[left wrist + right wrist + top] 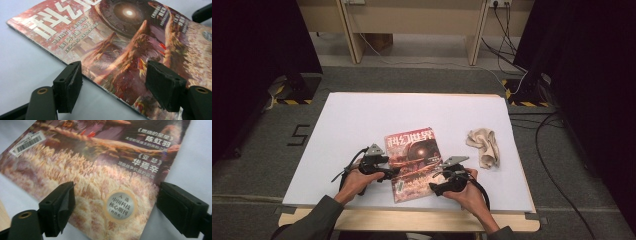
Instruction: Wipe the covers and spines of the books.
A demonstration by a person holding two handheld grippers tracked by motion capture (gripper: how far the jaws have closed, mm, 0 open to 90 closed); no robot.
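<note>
Magazine (412,162) lies flat on tabletop (352,125). Left gripper (113,83) at its nine o'clock edge, right gripper (115,211) at four o'clock; both sets of fingers open, gripping nothing.

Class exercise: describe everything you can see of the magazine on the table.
The magazine lies closed and flat, cover up, on the white table, turned slightly askew. Its glossy cover shows white Chinese lettering, a glowing sphere, reddish peaks, golden grain, a barcode sticker and a round silver seal. The left gripper and right gripper flank its near end, jaws open.
</note>
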